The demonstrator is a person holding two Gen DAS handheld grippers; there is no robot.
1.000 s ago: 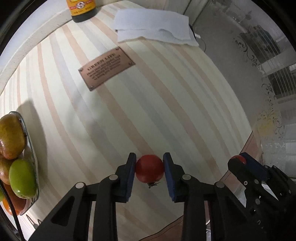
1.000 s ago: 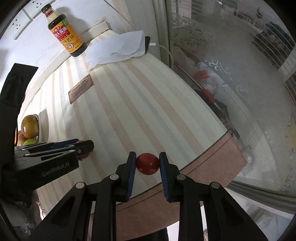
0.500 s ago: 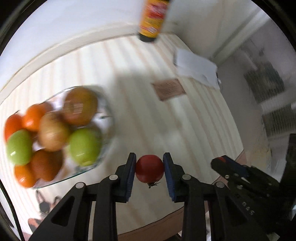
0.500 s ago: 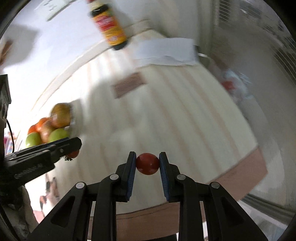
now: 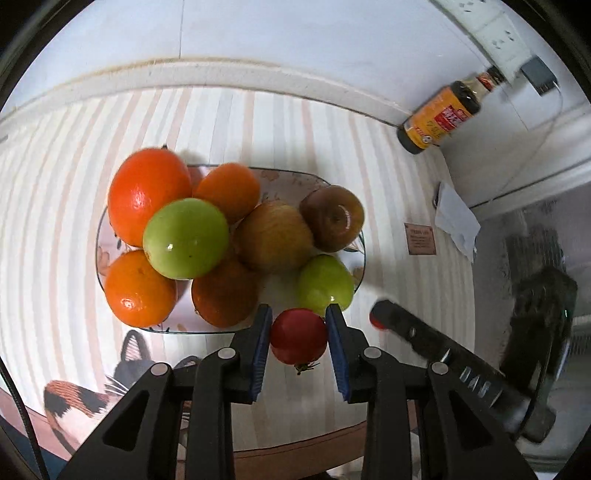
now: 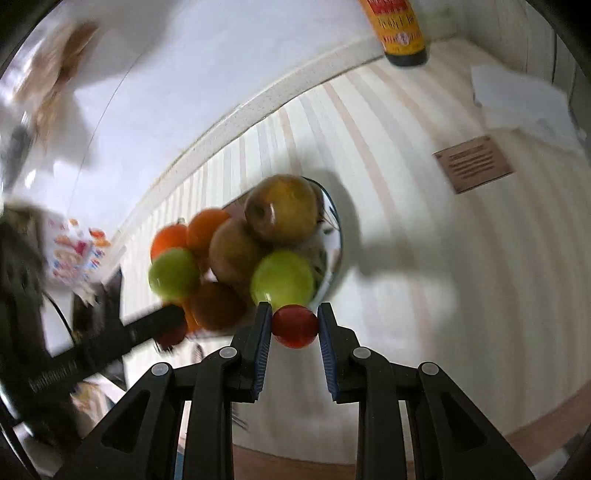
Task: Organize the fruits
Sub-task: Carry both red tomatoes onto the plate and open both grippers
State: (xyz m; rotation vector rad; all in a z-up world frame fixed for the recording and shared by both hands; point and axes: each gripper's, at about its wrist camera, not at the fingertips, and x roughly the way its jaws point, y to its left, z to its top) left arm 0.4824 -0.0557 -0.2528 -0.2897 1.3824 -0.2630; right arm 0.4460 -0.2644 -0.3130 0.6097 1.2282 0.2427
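On the striped counter (image 5: 55, 221), the glass plate (image 5: 101, 236) holds oranges (image 5: 147, 195), green apples (image 5: 186, 238) and brownish apples (image 5: 332, 218), piled together. The left tool (image 5: 298, 339) is clamped on a red tomato (image 5: 298, 341) at the plate's near edge; the right tool (image 6: 294, 326) grips a second tomato (image 6: 294, 325) beside it.

The left wrist view looked steeply down, from close above and the near side of the fruit plate (image 5: 360, 236), toward the wall behind it. The right wrist view sat lower and to the right of the plate (image 6: 338, 236), facing across it toward the same wall; it was blurred at its left edge. Both views shared the plate, the sauce bottle (image 5: 441, 118) (image 6: 400, 31) beyond it and the brown plaque (image 5: 421, 239) (image 6: 472, 163).
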